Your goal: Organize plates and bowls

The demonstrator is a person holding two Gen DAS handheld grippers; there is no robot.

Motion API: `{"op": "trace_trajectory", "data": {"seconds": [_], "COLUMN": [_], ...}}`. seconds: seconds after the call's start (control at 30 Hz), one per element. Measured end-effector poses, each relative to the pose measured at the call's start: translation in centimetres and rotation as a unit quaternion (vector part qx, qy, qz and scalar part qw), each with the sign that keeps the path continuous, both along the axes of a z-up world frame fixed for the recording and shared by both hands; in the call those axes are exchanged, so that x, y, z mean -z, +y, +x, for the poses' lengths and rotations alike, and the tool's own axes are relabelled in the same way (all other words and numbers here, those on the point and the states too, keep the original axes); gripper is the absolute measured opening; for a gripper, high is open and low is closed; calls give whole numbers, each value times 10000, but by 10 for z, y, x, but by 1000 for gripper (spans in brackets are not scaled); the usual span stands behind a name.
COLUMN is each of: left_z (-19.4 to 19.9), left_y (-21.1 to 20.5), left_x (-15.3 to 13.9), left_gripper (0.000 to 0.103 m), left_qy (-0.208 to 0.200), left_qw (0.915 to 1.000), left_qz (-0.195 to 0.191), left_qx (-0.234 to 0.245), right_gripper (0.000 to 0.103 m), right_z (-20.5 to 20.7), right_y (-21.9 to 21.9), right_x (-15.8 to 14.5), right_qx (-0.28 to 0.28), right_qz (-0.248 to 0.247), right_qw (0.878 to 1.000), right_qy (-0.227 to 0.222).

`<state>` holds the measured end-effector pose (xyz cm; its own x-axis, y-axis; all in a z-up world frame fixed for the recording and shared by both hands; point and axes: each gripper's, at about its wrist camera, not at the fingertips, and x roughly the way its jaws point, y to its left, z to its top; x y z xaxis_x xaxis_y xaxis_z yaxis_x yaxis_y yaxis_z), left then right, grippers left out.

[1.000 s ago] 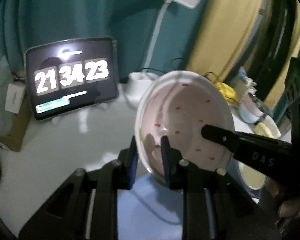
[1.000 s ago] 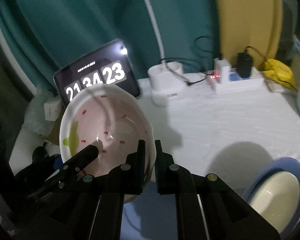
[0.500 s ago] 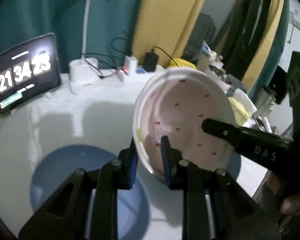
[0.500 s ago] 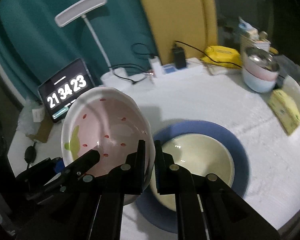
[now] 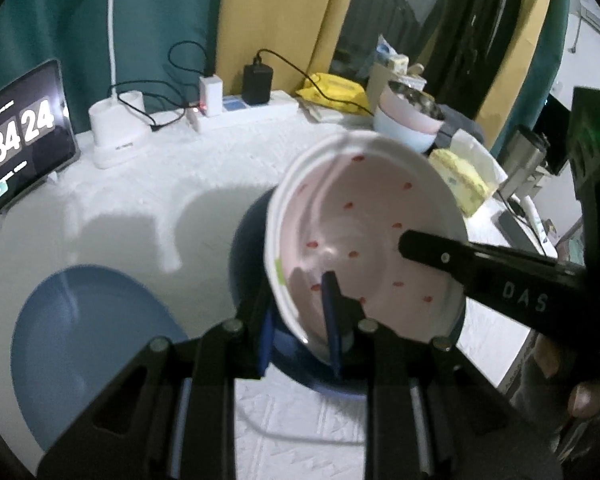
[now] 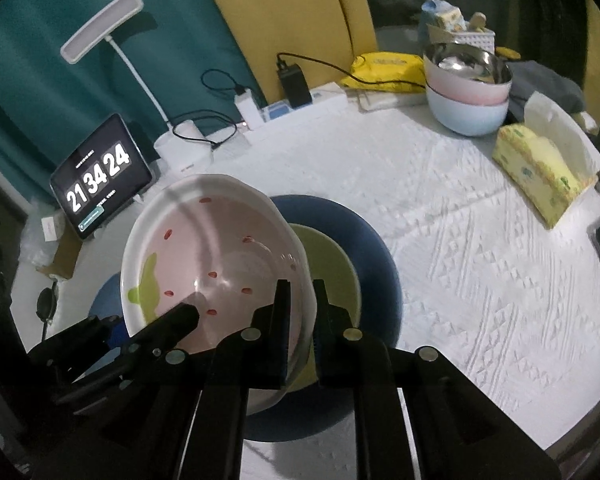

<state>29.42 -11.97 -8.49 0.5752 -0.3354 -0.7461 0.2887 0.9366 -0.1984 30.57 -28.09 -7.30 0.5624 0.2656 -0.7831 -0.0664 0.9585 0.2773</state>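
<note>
Both grippers hold one pink bowl with red spots and a white rim. My left gripper is shut on its near left rim. My right gripper is shut on its right rim; the bowl shows in the right wrist view. The bowl hangs tilted, above a dark blue plate that carries a pale yellow bowl. A lighter blue plate lies on the table to the left. The dark plate is mostly hidden in the left wrist view.
White round table. At the back: a tablet clock, a white lamp base, a power strip with chargers, stacked pastel bowls with a steel one on top, a yellow tissue pack.
Both grippers have carried the pink bowl to the right, away from the tablet. It now hangs over the dark blue plate and yellow bowl. The clock has changed from 23 to 24.
</note>
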Motion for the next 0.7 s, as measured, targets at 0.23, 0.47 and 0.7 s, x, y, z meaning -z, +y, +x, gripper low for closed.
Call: {"op": "trace_trajectory", "data": {"seconds": [0.23,0.47,0.7], "left_z": [2,4,1], "left_y": [-4,4,14], "left_x": [4,3,-10], "left_gripper": [23,23,24], "left_qy": [23,28,-158], "left_qw": [10000,9999,9997], "left_qz": [21,75,90], "left_qx": [66,-73,-158], "right_gripper": [25,30,49], "right_z": [3,4,-4], "right_y": [-6,-6,-13], "right_x": [9,12,-16], "right_qx": [94,-12,-44], "right_qz": [-23,-48,-158], "right_qw": [9998,9998,9994], "right_qy": [174,193,-298]}}
